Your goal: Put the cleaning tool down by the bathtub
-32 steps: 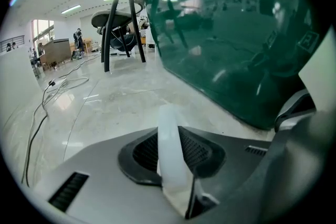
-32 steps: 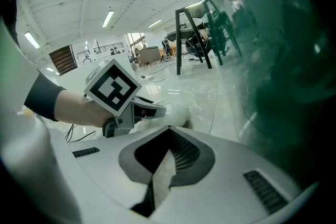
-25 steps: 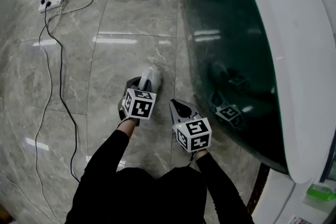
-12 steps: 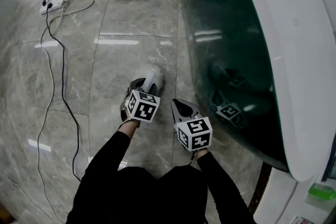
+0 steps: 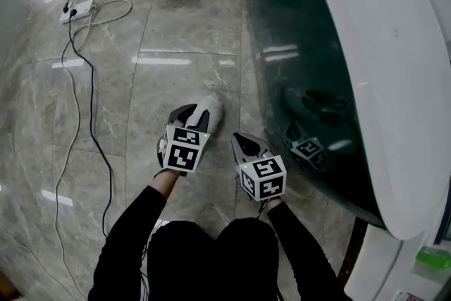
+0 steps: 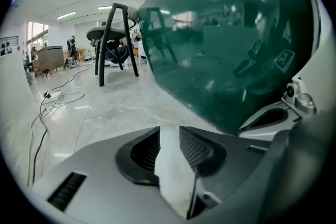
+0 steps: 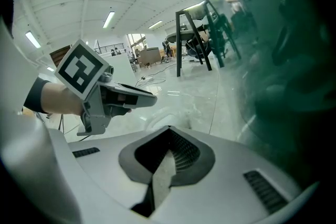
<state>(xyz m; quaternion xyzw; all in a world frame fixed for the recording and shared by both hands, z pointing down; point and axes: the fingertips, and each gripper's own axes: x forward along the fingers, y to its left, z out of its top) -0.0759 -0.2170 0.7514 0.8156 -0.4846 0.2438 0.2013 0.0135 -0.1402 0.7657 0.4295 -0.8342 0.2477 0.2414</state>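
Beside the dark green, white-rimmed bathtub, on the grey marble floor, a white oblong cleaning tool with a rounded end is lying flat. Left gripper is closing, its jaws apart, with the tool's white showing in the gap. Right gripper is hovering alongside, jaws together, empty.

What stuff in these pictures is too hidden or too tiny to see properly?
Cleaning tool: in the head view its near end is under the left gripper. The left gripper view shows only a white wedge between the closing jaws, so its kind is unclear.
Bathtub: its inside is out of frame, past the head view's right edge.
Power strip: its sockets are too small in the head view.
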